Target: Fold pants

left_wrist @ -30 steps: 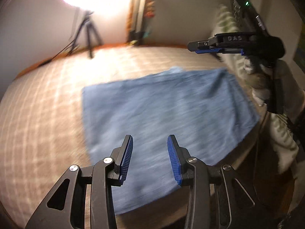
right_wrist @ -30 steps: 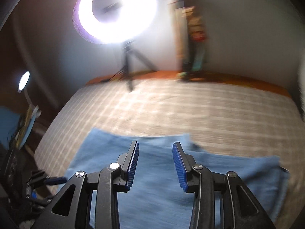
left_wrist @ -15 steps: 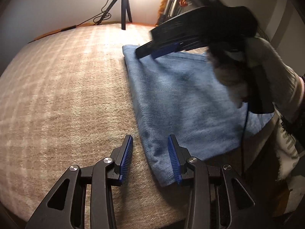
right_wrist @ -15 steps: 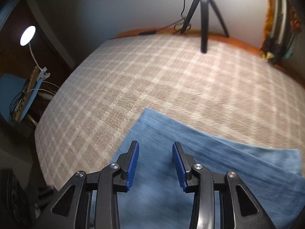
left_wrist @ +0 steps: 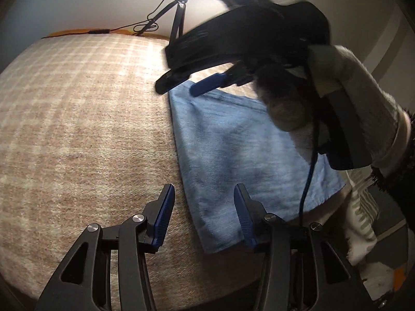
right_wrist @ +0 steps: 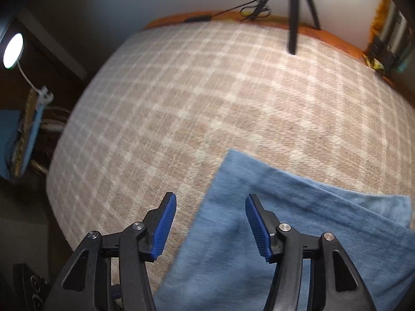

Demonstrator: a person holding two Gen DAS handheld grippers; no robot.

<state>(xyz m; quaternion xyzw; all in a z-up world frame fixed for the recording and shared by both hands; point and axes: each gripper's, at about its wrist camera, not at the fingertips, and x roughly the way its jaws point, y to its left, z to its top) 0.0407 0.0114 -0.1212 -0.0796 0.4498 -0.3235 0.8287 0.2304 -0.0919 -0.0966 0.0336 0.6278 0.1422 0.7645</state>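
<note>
Blue denim pants (left_wrist: 249, 150), folded into a flat rectangle, lay on the bed's beige checked blanket (left_wrist: 77, 119), near the blanket's right-hand side in the left wrist view. The left tool (left_wrist: 202, 215) hovered over the near left corner of the pants, its blue-padded jaws having just been opening, with the fold edge seen between them but nothing pinched. The right tool (right_wrist: 210, 223) hung steeply over the far left corner, its jaws likewise having just been opening and gripping nothing; the pants' edge ran between them. In the left wrist view the right tool (left_wrist: 192, 83) appeared above that far corner, held by a hand (left_wrist: 288, 103) in a pale sleeve. A tripod (right_wrist: 293, 13) stood beyond the bed.
</note>
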